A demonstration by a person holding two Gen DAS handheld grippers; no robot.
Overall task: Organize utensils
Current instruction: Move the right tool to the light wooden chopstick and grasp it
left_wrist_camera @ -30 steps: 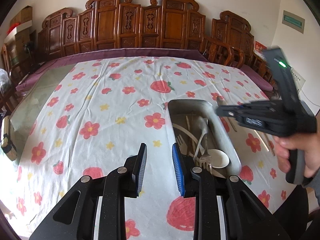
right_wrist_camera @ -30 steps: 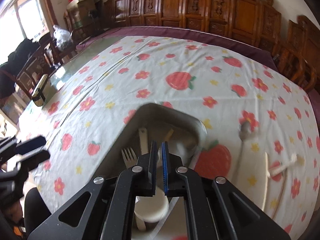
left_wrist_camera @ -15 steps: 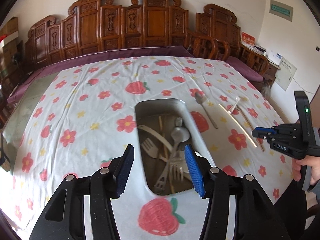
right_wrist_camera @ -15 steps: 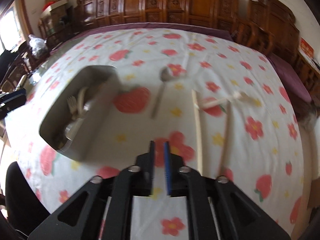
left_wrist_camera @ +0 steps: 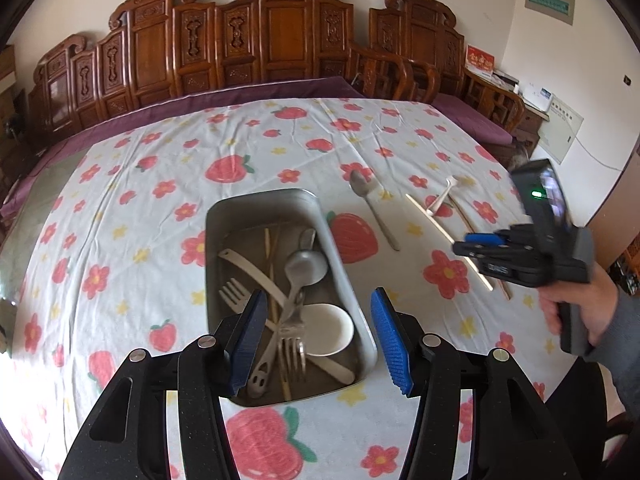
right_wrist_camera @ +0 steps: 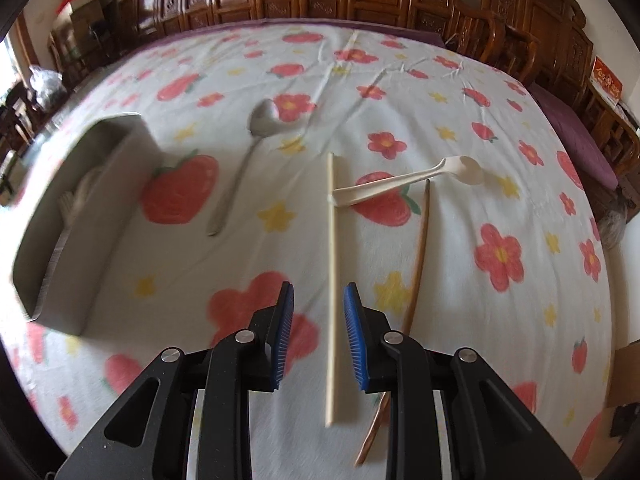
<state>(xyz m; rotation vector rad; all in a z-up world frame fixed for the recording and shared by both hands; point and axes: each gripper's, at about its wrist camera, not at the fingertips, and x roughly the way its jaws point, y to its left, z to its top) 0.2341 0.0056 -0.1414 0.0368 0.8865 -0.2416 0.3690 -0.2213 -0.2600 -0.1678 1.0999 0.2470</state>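
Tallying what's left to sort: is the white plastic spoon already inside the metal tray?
No, the white plastic spoon lies on the tablecloth, its handle end resting across the pale chopstick, well apart from the metal tray.

A floral strawberry-print tablecloth covered the table. Carved wooden chairs lined the wall behind it. A purple cushion sat on the right-hand bench.

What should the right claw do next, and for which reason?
Probably lower the right claw onto the pale chopstick and close. Its jaws, which have just been opening, stand apart with nothing gripped, and this chopstick lies on the tablecloth directly between them. It remains outside the metal tray, like the metal spoon.
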